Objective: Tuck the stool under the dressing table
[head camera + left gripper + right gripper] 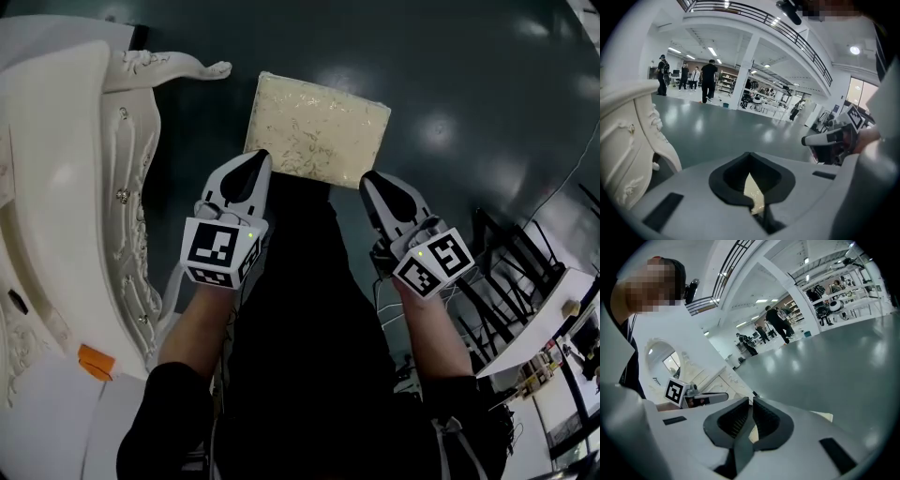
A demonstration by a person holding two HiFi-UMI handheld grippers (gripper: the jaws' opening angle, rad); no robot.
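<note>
In the head view, the stool's cream patterned cushion lies on the dark floor just ahead of both grippers. The white carved dressing table stands to its left, with one curled leg reaching toward the stool. My left gripper is shut, its tip over the cushion's near left corner. The right gripper is also shut and sits at the near right corner. Neither holds anything. A sliver of cushion shows below the shut left gripper. The right gripper shows ribbed pads pressed together.
A black metal rack and white shelf stand at the right, with a thin cable on the floor. An orange tag lies on the dressing table. Several people stand far off in the hall.
</note>
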